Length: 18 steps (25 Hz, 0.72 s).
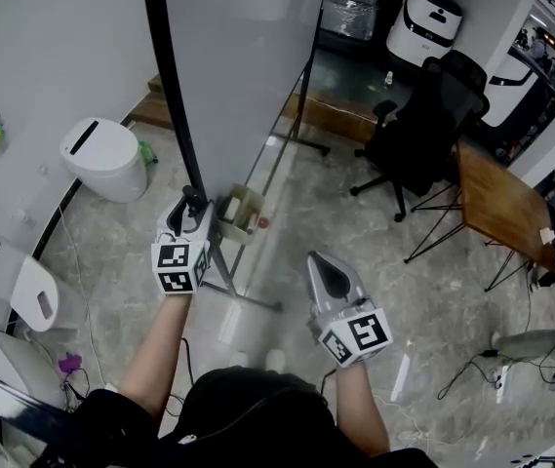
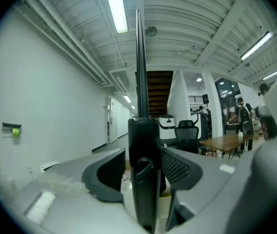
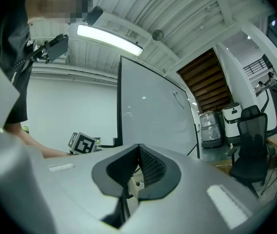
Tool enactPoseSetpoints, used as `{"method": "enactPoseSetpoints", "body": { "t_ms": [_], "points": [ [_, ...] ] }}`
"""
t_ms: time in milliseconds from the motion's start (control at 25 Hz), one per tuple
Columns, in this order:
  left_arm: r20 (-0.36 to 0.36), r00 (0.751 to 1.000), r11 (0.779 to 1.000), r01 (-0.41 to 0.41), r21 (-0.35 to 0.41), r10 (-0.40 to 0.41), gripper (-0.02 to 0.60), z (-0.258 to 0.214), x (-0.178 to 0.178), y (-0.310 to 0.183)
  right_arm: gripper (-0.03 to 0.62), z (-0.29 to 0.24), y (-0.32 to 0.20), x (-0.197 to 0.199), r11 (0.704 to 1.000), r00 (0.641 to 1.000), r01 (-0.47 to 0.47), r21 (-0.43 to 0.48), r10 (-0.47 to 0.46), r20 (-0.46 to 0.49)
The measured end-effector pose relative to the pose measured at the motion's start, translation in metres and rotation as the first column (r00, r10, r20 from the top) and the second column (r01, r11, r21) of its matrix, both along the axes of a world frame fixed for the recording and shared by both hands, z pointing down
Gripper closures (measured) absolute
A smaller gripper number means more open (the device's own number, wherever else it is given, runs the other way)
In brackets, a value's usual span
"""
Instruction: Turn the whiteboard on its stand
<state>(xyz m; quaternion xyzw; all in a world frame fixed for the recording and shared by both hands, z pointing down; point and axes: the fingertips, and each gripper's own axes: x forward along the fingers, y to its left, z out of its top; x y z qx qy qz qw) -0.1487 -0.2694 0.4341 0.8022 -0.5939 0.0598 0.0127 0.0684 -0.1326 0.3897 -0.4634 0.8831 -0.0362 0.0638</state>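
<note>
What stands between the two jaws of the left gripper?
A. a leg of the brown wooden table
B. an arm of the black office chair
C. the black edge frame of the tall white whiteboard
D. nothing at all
C: in the left gripper view, the black edge frame of the tall white whiteboard rises straight up between the jaws of the left gripper.

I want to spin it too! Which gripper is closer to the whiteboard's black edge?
Left. The left gripper has the edge between its jaws; the right gripper hangs beside, apart from it.
</note>
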Motion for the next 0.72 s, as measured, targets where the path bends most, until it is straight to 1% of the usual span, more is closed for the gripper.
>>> {"method": "enactPoseSetpoints", "body": {
  "t_ms": [160, 280, 400, 480, 560, 640, 720],
  "points": [
    [-0.013, 1.0, 0.994, 0.021, 0.103, -0.02, 0.342, -0.041, -0.005, 0.012, 0.586, 0.0, 0.001, 0.005, 1.0, 1.0, -0.006, -0.002, 0.006, 0.024],
    [-0.023, 1.0, 0.982, 0.023, 0.186, -0.019, 0.342, -0.076, -0.002, 0.023, 0.585, -0.001, 0.002, 0.007, 1.0, 0.999, -0.007, 0.002, 0.007, 0.032],
    [-0.024, 1.0, 0.967, 0.0, 0.253, 0.006, 0.345, -0.105, 0.007, 0.034, 0.585, -0.004, 0.002, 0.005, 1.0, 0.999, -0.003, 0.005, 0.003, 0.036],
    [-0.019, 0.999, 0.96, -0.028, 0.278, 0.034, 0.348, -0.118, 0.018, 0.041, 0.586, -0.007, 0.003, 0.006, 1.0, 0.999, -0.005, 0.011, 0.004, 0.036],
    [-0.021, 0.997, 0.956, -0.059, 0.287, 0.068, 0.378, -0.125, 0.031, 0.048, 0.586, -0.009, 0.004, 0.009, 1.0, 0.999, -0.011, 0.02, 0.01, 0.033],
    [-0.031, 0.994, 0.953, -0.096, 0.286, 0.109, 0.404, -0.126, 0.046, 0.054, 0.586, -0.011, 0.005, 0.013, 1.0, 0.999, -0.018, 0.025, 0.018, 0.03],
    [-0.018, 0.987, 0.95, -0.151, 0.273, 0.162, 0.426, -0.12, 0.066, 0.059, 0.585, -0.012, 0.006, 0.017, 0.999, 0.999, -0.028, 0.028, 0.027, 0.025]
  ]
}}
